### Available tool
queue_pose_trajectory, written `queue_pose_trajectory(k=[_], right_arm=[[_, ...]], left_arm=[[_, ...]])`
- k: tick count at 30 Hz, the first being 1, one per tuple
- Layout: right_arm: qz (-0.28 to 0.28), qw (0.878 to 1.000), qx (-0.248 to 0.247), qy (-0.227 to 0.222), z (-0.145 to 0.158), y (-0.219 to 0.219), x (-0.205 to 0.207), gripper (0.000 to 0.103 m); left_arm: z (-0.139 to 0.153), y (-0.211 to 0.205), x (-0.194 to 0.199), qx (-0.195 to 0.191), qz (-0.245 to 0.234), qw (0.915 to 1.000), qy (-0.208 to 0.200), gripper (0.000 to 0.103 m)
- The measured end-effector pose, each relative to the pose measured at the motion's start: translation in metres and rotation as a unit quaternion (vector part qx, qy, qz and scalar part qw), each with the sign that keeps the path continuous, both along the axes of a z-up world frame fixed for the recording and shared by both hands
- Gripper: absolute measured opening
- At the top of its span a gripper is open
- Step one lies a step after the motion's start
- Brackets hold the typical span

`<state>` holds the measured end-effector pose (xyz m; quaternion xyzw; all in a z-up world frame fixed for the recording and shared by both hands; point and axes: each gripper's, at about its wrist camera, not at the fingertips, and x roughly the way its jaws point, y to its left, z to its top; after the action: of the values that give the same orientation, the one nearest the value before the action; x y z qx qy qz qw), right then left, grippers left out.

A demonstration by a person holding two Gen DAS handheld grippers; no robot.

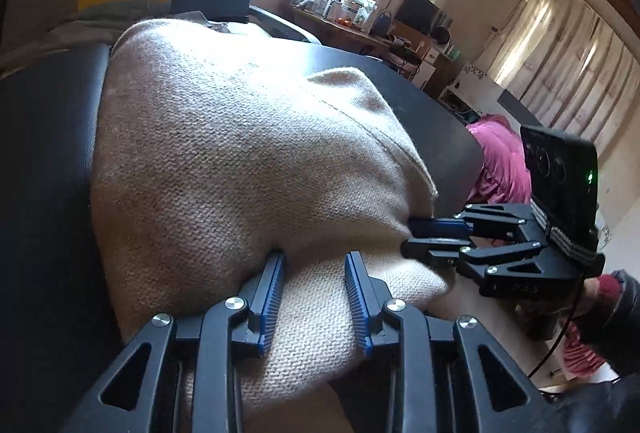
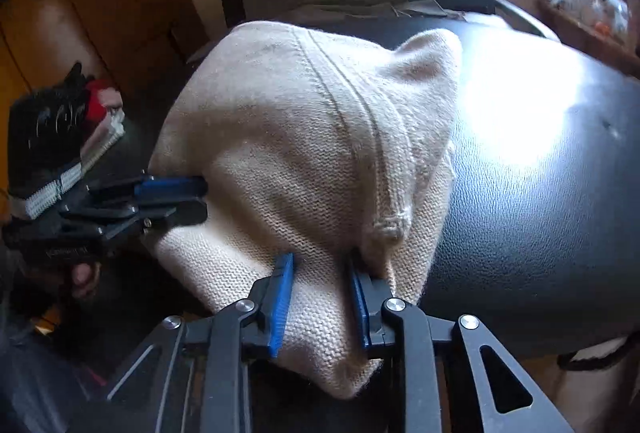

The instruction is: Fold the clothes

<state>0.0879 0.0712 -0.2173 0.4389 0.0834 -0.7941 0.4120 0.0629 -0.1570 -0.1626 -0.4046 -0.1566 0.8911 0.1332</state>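
Gripping the cream knit sweater near its edge, the left gripper clamps its fingers on a fold. Beside it, the right gripper pinches the same sweater on the black counter.

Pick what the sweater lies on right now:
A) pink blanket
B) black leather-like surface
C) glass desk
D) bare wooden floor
B: the cream sweater rests on a shiny black leather-like surface, with both grippers at its near edge, the right gripper and the left gripper each with knit between the jaws.
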Motion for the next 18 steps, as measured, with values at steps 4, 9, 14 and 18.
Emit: queue_pose_trajectory(k=[4,9,14,18], right_arm=[[-0.001,1.0,0.006,0.0,0.003,-0.007,-0.004,0.027],[-0.006,1.0,0.005,-0.004,0.034,-0.005,-0.01,0.03],[-0.006,0.999,-0.013,0.036,0.07,-0.011,-0.021,0.048],[-0.025,0.998,-0.023,0.051,0.085,-0.02,-0.028,0.049]], left_arm=[[0.026,-0.006,0.009,0.004,0.019,0.9996,0.019,0.032],[0.068,-0.017,0.0,-0.094,0.043,0.9923,0.068,0.033],[0.082,-0.028,-0.025,-0.133,0.067,0.9867,0.065,0.033],[0.081,-0.042,-0.056,-0.149,0.084,0.9841,0.049,0.033]])
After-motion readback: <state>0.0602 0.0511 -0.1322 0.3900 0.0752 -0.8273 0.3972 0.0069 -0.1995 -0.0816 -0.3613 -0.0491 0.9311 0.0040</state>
